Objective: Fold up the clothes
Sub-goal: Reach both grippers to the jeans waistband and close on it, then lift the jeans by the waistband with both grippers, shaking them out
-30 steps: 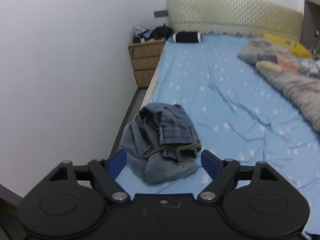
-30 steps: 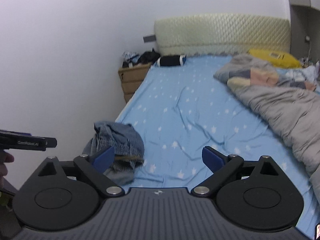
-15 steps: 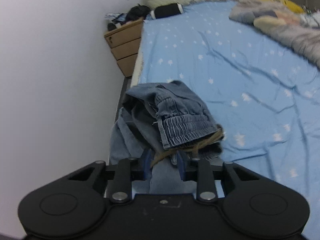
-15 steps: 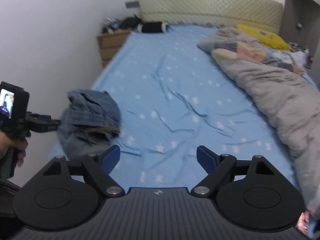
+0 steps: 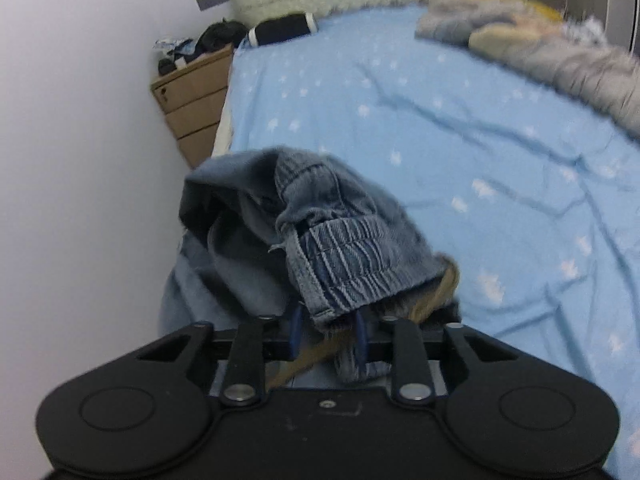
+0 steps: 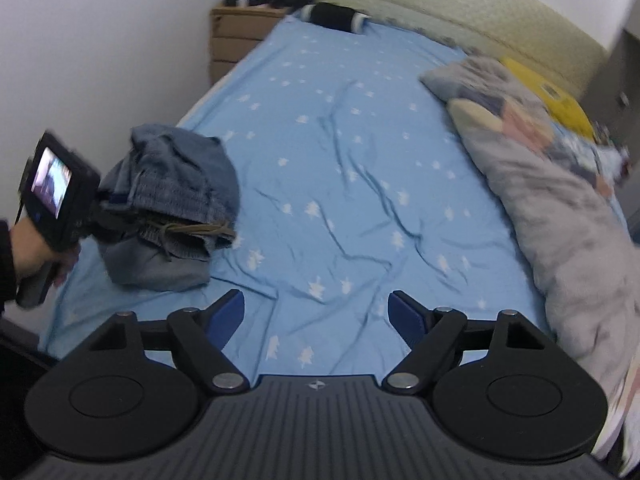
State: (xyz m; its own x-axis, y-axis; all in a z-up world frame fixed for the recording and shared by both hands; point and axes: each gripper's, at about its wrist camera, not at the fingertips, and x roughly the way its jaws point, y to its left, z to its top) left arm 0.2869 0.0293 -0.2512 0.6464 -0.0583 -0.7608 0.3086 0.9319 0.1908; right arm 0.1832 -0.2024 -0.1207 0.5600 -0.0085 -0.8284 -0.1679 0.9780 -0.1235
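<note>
Left-wrist view shows the left gripper (image 5: 326,334) with its blue fingers drawn close together on the near edge of the jeans (image 5: 316,236), a fold of ribbed waistband (image 5: 348,268) and a tan drawstring (image 5: 436,296) caught between them. The jeans sit as a crumpled heap at the near left corner of the bed (image 5: 460,152), close to the wall-side edge, and from this gripper the bulk of the heap lies straight ahead, humped above the fingers. No long axis can be read from the garment as it lies: the legs are buried in the bundle, and only the waistband runs roughly across the view. From the right-wrist view the right gripper (image 6: 316,316) hangs over bare sheet with its fingers spread wide and nothing between them; the jeans (image 6: 176,200) lie ahead and well to its left, with the left gripper (image 6: 108,210) and the hand (image 6: 32,252) holding it on their near-left side. So the left gripper has the cloth and the right is the far one, separated from the heap by open sheet. My reading is that any spreading of the jeans would go rightward and away from the wall, into that open stretch of bed where the right gripper could meet a free edge.
</note>
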